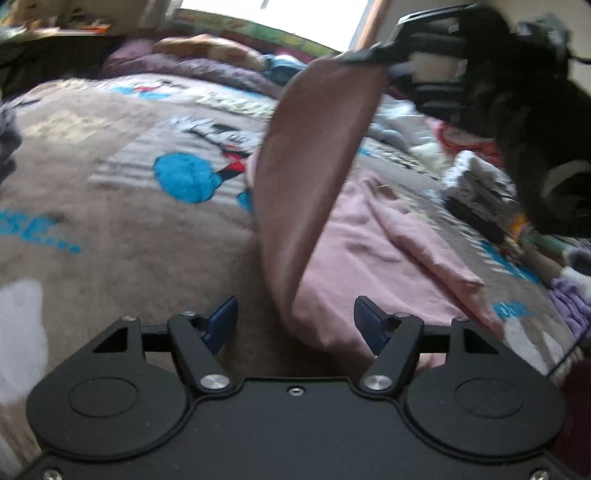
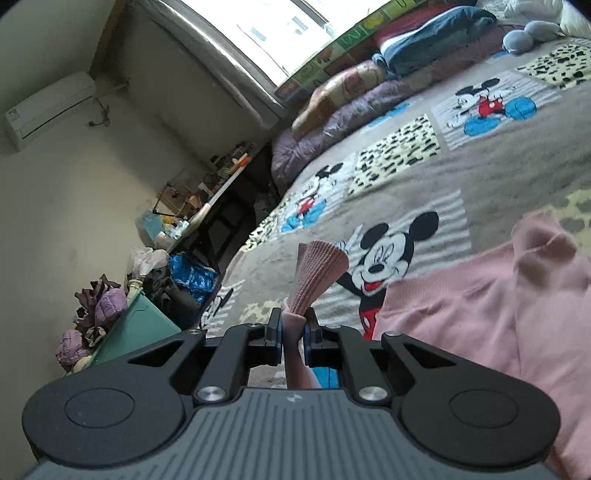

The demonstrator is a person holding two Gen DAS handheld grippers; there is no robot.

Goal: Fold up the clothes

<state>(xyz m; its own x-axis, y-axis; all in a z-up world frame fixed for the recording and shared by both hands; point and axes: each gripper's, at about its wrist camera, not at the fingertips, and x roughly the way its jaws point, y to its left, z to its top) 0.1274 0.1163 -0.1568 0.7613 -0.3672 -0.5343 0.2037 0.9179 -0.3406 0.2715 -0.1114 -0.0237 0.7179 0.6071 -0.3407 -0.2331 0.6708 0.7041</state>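
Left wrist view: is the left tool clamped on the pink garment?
No. The left tool stands open, its blue pads apart, with the pink garment hanging between them ungripped.

A cartoon-mouse blanket (image 2: 424, 177) covers the bed. Pillows (image 2: 343, 92) and a folded quilt (image 2: 436, 33) lie along the window (image 2: 273, 33). An air conditioner (image 2: 48, 107) hangs on the wall above a cluttered desk (image 2: 207, 192).

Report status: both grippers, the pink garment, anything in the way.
Left gripper open, empty. Right gripper shut on pink garment's ribbed cuff, sleeve lifted; body on bedspread. Clothes pile beside it, not blocking.
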